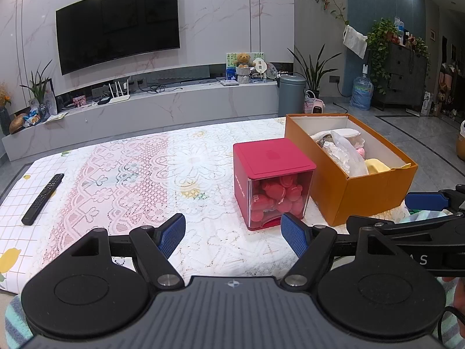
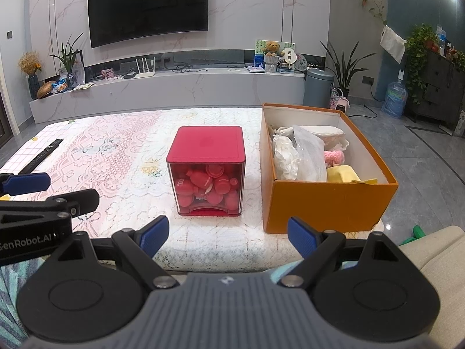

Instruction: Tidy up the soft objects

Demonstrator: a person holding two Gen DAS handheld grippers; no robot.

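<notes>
While both hand-held grippers (image 1: 232, 234) (image 2: 228, 237) gape, orange box (image 2: 325, 200) holds soft items (image 2: 302, 154).

The near wall of the orange box (image 2: 328, 206) hid whatever lay low inside it. The red shapes behind the red container's (image 2: 207, 171) clear front were too jumbled to name. The remote (image 2: 40, 157) was partly covered by the left gripper's blue finger.

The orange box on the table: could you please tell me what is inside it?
The orange box holds white fabric items, a clear plastic bag, something pink and fluffy and something yellow. Whatever lies beneath is covered.
</notes>
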